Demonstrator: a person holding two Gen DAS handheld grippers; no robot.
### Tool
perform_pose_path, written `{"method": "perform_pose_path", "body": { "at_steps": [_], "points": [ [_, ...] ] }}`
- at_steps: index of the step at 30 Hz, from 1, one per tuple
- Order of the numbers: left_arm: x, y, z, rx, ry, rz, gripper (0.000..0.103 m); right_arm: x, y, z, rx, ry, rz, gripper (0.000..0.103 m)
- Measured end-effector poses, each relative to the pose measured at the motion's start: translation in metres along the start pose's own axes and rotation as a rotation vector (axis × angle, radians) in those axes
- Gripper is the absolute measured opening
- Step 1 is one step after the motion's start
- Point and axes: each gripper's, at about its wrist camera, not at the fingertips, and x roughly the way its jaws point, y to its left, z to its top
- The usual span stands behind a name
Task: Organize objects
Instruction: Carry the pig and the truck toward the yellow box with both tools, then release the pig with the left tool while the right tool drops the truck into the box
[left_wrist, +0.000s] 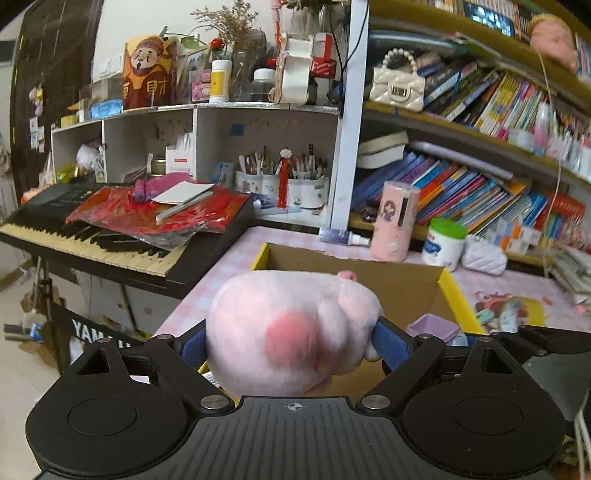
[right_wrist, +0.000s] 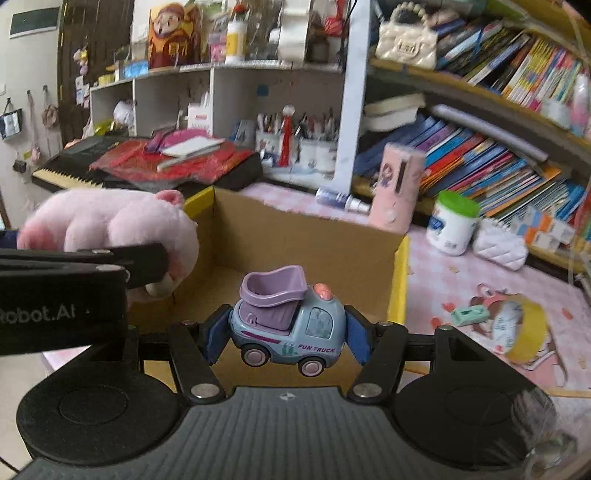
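My left gripper (left_wrist: 291, 343) is shut on a pink plush pig (left_wrist: 291, 332) and holds it above the near left edge of an open cardboard box (left_wrist: 388, 273) with yellow flaps. My right gripper (right_wrist: 286, 334) is shut on a blue and purple toy truck (right_wrist: 286, 325) marked FUN TRUCK, held over the near side of the same box (right_wrist: 306, 236). In the right wrist view the pig (right_wrist: 110, 221) and the left gripper show at the left. The truck's purple bed (left_wrist: 432, 326) shows at the right in the left wrist view.
The box stands on a pink checked table (right_wrist: 461, 273). Behind it stand a pink cylinder (right_wrist: 397, 188), a green-lidded white jar (right_wrist: 452, 223) and a white quilted pouch (right_wrist: 500, 243). A yellow tape roll (right_wrist: 521, 328) and mint item lie at right. A keyboard (left_wrist: 110, 236) stands at left, bookshelves behind.
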Motion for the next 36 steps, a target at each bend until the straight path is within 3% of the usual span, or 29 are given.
{"method": "perform_pose_path", "body": {
  "at_steps": [11,22,36],
  "points": [
    [0.028,-0.018,0.012,0.013,0.028,0.037,0.086,0.043,-0.019,0.006,-0.107,0.069,0.239,0.061],
    [0.05,-0.03,0.01,0.015,0.078,0.078,0.086,0.072,-0.05,0.025,-0.171,0.097,0.371,0.061],
    [0.054,-0.031,-0.003,-0.05,0.148,0.12,0.085,0.076,-0.071,0.027,-0.26,0.111,0.576,0.061]
  ]
}}
